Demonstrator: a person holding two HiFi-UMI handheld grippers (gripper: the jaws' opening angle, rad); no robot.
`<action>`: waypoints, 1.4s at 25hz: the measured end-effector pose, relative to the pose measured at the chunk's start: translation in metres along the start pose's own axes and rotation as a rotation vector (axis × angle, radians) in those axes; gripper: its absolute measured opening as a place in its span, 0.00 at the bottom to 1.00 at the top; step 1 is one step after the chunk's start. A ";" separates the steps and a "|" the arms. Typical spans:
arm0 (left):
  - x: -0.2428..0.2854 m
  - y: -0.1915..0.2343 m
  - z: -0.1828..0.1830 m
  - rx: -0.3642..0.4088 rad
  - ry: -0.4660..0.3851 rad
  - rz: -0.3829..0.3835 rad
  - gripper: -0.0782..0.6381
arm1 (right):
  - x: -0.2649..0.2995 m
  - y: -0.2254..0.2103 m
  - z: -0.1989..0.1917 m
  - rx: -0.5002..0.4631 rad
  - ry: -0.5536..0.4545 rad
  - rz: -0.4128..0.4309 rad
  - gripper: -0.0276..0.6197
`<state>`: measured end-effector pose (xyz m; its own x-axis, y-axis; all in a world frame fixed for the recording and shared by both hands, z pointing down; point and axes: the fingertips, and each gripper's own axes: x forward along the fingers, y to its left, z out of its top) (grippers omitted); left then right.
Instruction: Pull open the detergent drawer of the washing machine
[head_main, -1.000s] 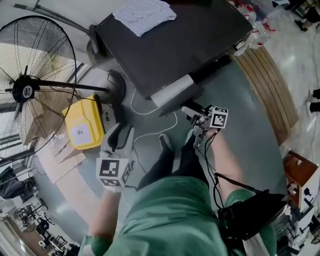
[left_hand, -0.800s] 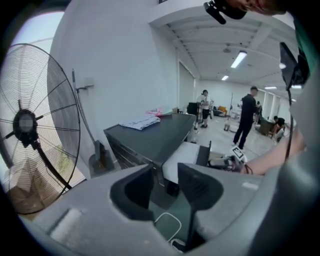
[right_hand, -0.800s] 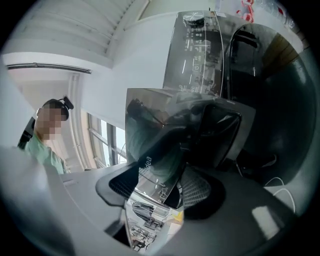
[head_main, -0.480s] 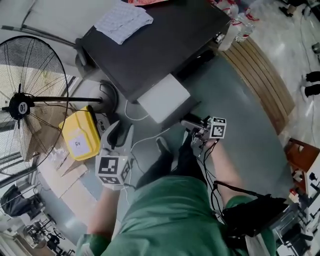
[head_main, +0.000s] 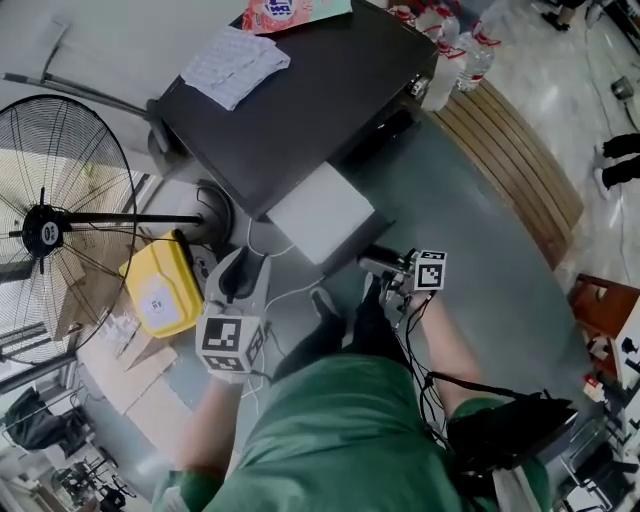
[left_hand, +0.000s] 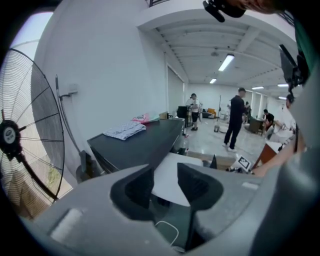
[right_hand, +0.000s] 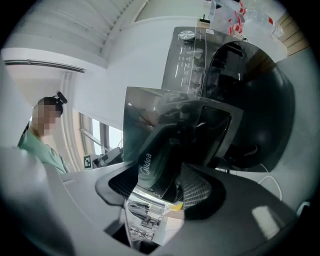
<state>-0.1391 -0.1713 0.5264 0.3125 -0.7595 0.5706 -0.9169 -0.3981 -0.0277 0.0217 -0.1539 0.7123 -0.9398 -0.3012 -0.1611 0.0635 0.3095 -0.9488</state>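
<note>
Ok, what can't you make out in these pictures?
Inside of the drawer: head view, too small to show any compartments.
Print on the pink pack: head view, cut off by the top edge.
Labels on the control panel: right gripper view, too small.
Distant people: left gripper view, too small.

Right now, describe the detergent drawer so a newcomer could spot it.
Find the dark washer beside the big fan. A drawer sticks out of its front. It is a smooth white slab, unlike the crumpled pale cloth lying on the washer's top.
</note>
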 end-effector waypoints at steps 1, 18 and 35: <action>0.000 0.001 0.002 -0.003 -0.004 0.001 0.31 | -0.001 -0.001 -0.002 -0.012 0.016 -0.032 0.42; -0.011 0.020 0.034 -0.063 -0.123 0.003 0.29 | -0.051 0.082 0.056 -0.532 -0.025 -0.717 0.30; -0.057 0.056 0.119 -0.061 -0.326 0.034 0.28 | 0.025 0.288 0.154 -1.076 -0.267 -0.844 0.29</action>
<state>-0.1791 -0.2117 0.3948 0.3353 -0.9005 0.2769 -0.9383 -0.3456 0.0122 0.0681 -0.2117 0.3931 -0.4652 -0.8654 0.1862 -0.8847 0.4473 -0.1311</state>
